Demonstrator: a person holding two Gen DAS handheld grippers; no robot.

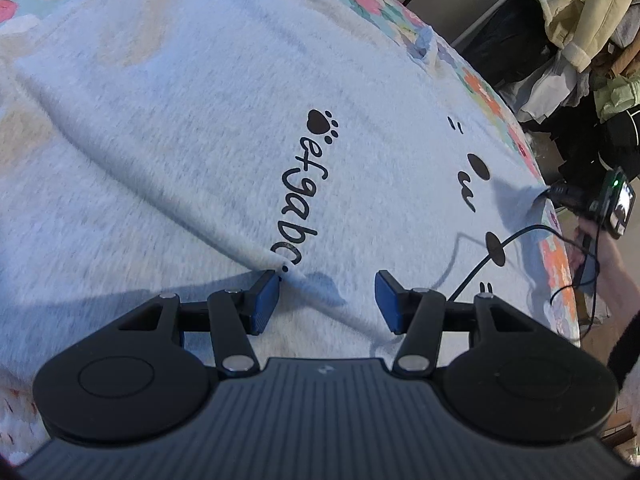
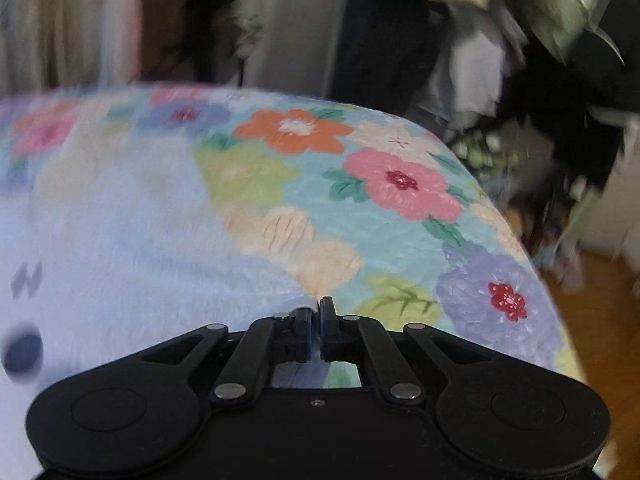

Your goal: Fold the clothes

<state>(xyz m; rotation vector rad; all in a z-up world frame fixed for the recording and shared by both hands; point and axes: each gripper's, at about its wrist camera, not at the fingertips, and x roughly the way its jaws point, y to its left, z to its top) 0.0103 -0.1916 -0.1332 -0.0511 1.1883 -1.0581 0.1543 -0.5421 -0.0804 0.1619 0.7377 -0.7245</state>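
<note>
A home bedroom: floral bedspread (image 2: 400, 216), hanging coats (image 1: 576, 12) (wooden floor).

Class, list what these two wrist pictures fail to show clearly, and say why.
- Printed black lettering on the fluffy pale-blue garment: its lower end is hidden by a fold, left wrist view.
- Clutter behind the floral bedspread: motion-blurred, right wrist view.
- Right gripper: whether it pinches fabric, too blurred.

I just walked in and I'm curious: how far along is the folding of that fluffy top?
Early. Done: the pale blue fleece top lies spread, print up, on the floral bedspread. In hand: the right hand-held gripper is shut on its edge; the left hand-held gripper is open, its pad at a raised crease. Left: no finished fold shows.
</note>
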